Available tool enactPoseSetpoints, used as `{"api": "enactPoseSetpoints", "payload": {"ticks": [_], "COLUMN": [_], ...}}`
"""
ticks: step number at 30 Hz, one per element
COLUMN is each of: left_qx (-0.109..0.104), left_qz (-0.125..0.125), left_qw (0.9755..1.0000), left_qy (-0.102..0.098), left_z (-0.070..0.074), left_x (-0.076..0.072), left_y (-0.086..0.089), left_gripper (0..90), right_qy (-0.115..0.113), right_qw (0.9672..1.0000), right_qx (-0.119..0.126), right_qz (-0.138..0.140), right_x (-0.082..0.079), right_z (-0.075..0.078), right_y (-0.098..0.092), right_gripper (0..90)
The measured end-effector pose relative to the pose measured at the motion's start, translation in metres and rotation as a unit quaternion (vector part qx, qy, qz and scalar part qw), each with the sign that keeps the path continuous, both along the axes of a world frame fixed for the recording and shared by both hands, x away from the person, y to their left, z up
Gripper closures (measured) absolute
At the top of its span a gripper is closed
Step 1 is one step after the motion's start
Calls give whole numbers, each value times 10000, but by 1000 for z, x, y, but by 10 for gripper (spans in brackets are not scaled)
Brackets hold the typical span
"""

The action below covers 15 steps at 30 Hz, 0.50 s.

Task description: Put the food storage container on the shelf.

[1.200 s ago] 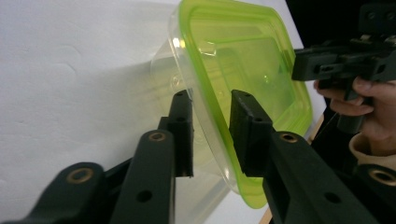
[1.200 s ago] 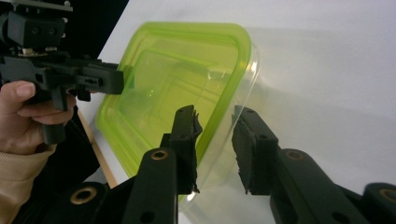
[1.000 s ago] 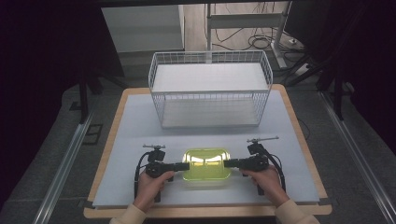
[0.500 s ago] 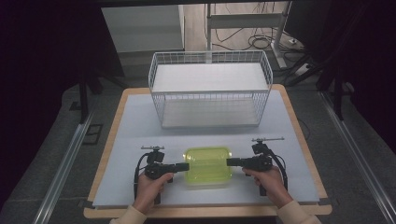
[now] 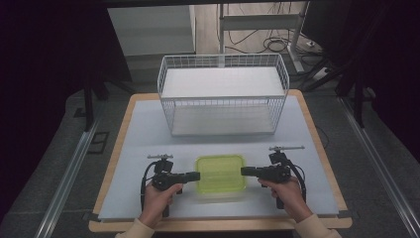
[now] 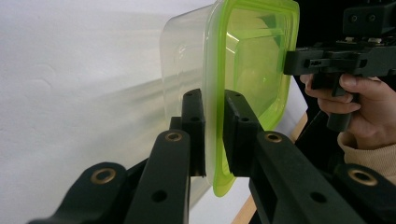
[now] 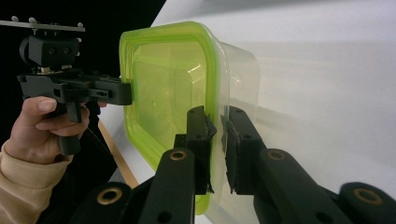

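Pinching opposite rims of the green-lidded container (image 5: 220,173), the left hand-held gripper (image 5: 194,176) and right hand-held gripper (image 5: 246,171) are each closed on it, near the wire basket (image 5: 223,94). Uneven lifting could twist it loose.

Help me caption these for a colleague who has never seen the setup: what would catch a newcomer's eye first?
The bright green-lidded container near the table's front edge stands out first, pinched at its lid rim from both sides by the left gripper and the right gripper, each held in a hand. Behind it, toward the table's far edge, stands a large empty white wire basket.
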State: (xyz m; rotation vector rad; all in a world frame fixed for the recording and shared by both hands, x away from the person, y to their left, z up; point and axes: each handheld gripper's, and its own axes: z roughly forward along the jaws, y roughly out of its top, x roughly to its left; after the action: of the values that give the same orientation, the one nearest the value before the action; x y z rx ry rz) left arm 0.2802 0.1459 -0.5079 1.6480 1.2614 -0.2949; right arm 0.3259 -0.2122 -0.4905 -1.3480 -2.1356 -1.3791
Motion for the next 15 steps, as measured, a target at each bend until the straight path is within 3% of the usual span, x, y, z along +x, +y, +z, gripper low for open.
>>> {"api": "enactPoseSetpoints", "payload": {"ticks": [15], "left_qx": [-18], "left_qz": [-13], "left_qw": [10000], "left_qy": [-95], "left_z": [9], "left_x": [-2], "left_y": [0], "left_gripper": [807], "right_qy": [-211], "right_qw": [9998], "right_qx": [4], "right_qz": [16], "right_x": [-4], "right_z": [10], "right_y": [0], "right_gripper": [810]}}
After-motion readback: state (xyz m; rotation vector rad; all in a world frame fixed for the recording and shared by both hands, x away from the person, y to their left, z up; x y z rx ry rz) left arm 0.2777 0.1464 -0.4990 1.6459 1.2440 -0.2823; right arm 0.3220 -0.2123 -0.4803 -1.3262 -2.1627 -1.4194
